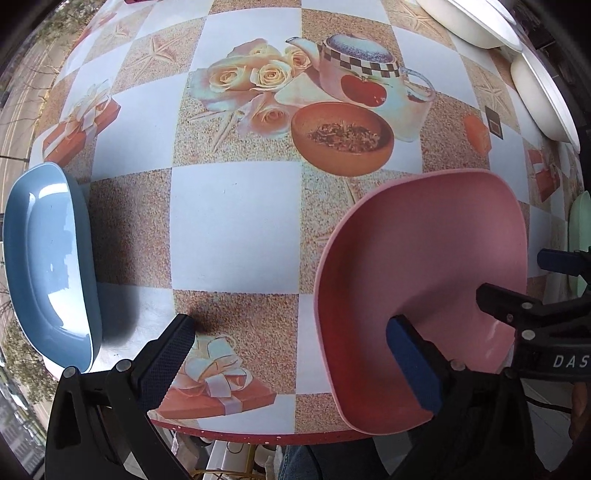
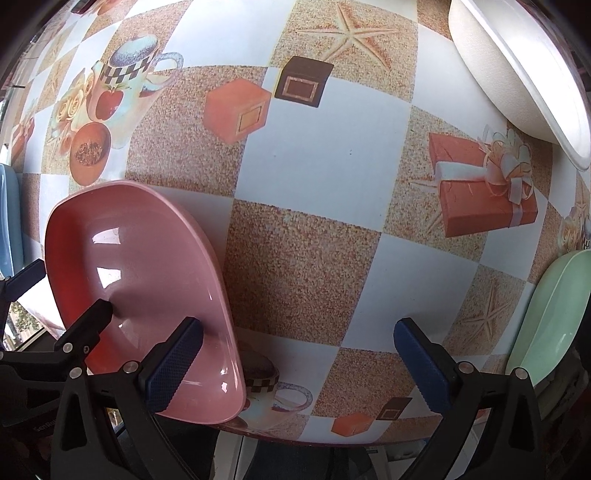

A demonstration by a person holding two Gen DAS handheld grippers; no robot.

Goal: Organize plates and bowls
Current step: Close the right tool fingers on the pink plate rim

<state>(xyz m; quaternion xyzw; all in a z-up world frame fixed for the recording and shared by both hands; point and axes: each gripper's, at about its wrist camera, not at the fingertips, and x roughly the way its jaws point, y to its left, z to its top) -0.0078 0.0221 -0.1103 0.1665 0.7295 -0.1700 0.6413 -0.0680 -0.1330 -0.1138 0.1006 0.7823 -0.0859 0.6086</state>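
Both your wrist cameras look steeply down, close over the table (image 1: 236, 221) near its front edge, sharing the pink bowl (image 1: 424, 258) between them.

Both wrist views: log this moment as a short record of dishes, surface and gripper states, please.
surface: table under a checkered printed cloth
pink dish: pink bowl at the near table edge, between the two grippers
blue dish: blue plate at the left edge of the left view
green dish: green plate at the right edge of the right view
white dishes: white bowls at the far right
left gripper: open, nothing held; one finger over the pink bowl
right gripper: open, nothing held
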